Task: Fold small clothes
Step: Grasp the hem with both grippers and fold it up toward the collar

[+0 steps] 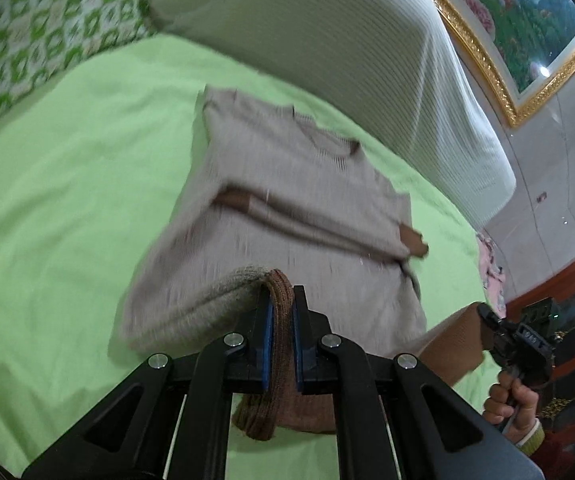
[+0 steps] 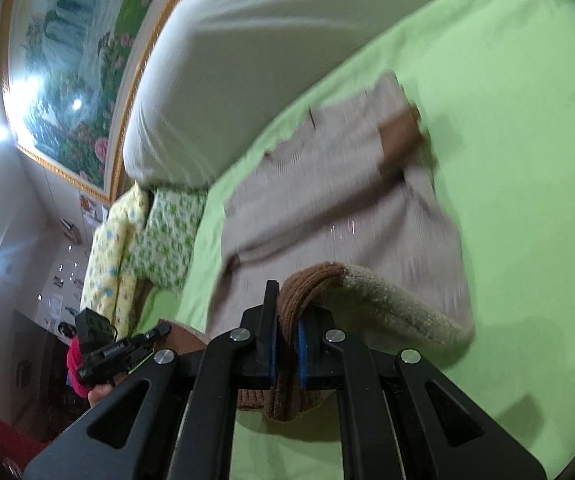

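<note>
The beige knit sweater (image 1: 287,208) lies face up near the middle of the green bed sheet (image 1: 67,200), its neckline toward the white headboard cushion (image 1: 327,40) and both brown-cuffed sleeves already crossed over the chest. Its brown ribbed hem (image 1: 281,320) is raised off the sheet at both bottom corners. The step in hand appears to be the bottom-to-top fold. The next move calls for both corners to travel level and together toward the neckline, then release squarely at the shoulders. The left gripper (image 1: 282,320) is narrowed to a pinch on the hem's one corner; the right gripper (image 2: 287,344) is likewise clamped on the other corner. A patterned pillow (image 1: 39,40) sits at the sheet's far corner, well apart.
</note>
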Available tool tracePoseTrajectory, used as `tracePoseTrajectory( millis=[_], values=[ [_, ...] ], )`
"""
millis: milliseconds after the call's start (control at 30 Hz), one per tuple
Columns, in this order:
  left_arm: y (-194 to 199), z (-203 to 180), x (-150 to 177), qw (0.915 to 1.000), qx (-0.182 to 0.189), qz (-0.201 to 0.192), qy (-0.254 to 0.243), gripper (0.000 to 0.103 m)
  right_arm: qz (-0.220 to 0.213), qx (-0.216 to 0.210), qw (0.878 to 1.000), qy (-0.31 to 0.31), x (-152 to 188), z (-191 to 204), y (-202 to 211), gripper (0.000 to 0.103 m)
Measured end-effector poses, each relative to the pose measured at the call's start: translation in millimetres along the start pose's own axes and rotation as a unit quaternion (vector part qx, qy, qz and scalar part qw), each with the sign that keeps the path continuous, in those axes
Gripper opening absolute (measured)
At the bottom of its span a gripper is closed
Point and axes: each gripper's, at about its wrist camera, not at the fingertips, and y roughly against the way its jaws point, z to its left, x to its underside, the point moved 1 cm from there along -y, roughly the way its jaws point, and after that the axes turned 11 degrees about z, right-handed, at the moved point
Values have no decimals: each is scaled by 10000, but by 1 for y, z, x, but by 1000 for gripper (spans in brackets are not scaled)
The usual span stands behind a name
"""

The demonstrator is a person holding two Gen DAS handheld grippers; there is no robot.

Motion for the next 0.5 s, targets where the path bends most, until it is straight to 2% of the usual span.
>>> tracePoseTrajectory(
  millis=[300,500],
  values=[
    [-29,1,-115,9977,-100,-622,262,6,-541,-27,9985,-126,-115,-11,-20,8],
    [-69,13,-176,9958,-255,-685,554,6,-428,132,9988,-207,-176,-31,-59,8]
  ],
)
